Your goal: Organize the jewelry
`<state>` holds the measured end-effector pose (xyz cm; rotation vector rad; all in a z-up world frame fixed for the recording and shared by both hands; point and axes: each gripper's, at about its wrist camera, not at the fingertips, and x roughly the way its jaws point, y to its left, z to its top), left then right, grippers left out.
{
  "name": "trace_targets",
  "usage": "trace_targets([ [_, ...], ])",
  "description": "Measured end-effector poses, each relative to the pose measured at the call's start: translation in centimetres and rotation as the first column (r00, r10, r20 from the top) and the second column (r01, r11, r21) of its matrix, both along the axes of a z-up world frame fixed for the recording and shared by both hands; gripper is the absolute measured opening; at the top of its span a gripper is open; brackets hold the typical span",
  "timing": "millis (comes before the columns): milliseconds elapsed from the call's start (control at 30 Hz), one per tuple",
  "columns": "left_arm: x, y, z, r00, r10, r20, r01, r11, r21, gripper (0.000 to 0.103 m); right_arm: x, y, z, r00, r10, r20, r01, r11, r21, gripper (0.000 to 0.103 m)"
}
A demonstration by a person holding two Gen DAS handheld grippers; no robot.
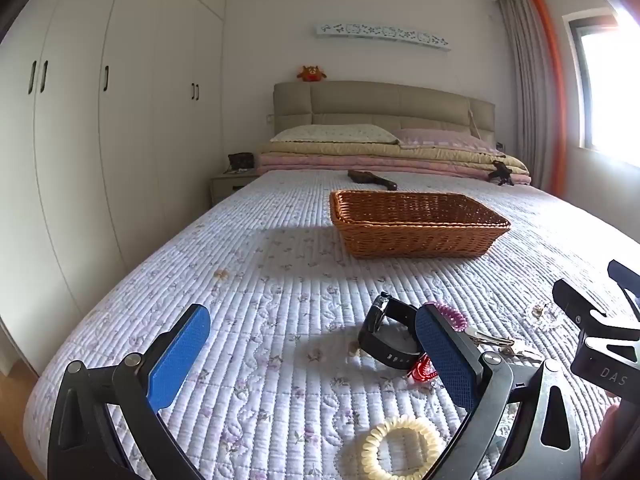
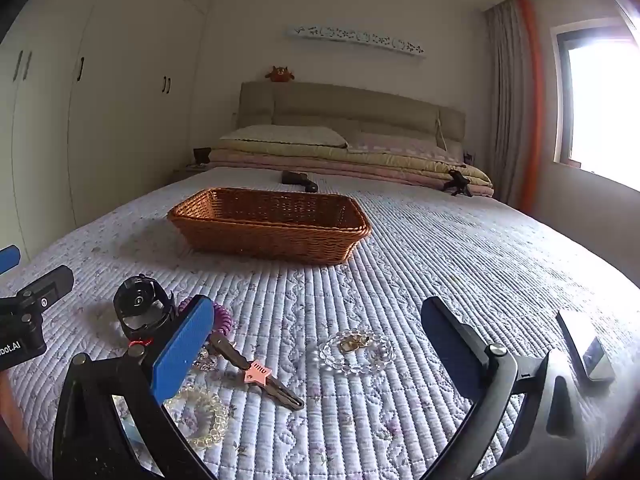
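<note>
A brown wicker basket [image 1: 416,224] [image 2: 272,224] stands on the quilted bed. Near me lie a black watch [image 1: 386,334] [image 2: 142,308], a purple coil band [image 1: 450,314] [image 2: 222,318], a red charm [image 1: 420,372], a cream coil band [image 1: 400,450] [image 2: 204,416], keys with a pink star tag [image 2: 258,374] and a clear bead bracelet [image 2: 356,350]. My left gripper [image 1: 316,356] is open and empty, its right finger just in front of the watch. My right gripper [image 2: 316,352] is open and empty, above the keys and bracelet.
A phone [image 2: 584,344] lies at the right by the bed's edge. Dark objects [image 1: 372,179] [image 1: 500,172] lie beyond the basket near folded blankets [image 1: 392,156] and pillows. White wardrobes [image 1: 100,120] line the left wall; a window [image 1: 612,92] is at the right.
</note>
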<state>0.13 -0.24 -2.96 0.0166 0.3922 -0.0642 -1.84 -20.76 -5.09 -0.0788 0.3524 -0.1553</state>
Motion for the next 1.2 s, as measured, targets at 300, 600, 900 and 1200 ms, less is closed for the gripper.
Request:
trace_targets([
  [300, 0.04, 0.0, -0.03, 1.0, 0.0, 0.001, 0.0, 1.0, 0.001, 0.102, -0.23, -0.12, 0.37, 1.0, 0.002, -0.004, -0.002, 1.0, 0.006, 0.103],
  [600, 0.11, 0.25, -0.03, 1.0, -0.001, 0.001, 0.001, 1.0, -0.015, 0.102, -0.26, -0.01, 0.31, 1.0, -0.001, -0.001, 0.001, 1.0, 0.006, 0.103],
  [900, 0.07, 0.42, -0.01, 1.0, -0.001, 0.001, 0.001, 1.0, -0.023, 0.102, -0.53, -0.33, 0.36, 1.0, -0.001, -0.005, 0.001, 1.0, 0.007, 0.103],
  [1200, 0.03, 0.34, -0.02, 1.0, -0.005, 0.002, 0.005, 1.0, -0.021, 0.102, -0.35, 0.27, 0.11, 1.0, 0.001, -0.001, -0.001, 1.0, 0.002, 0.103],
])
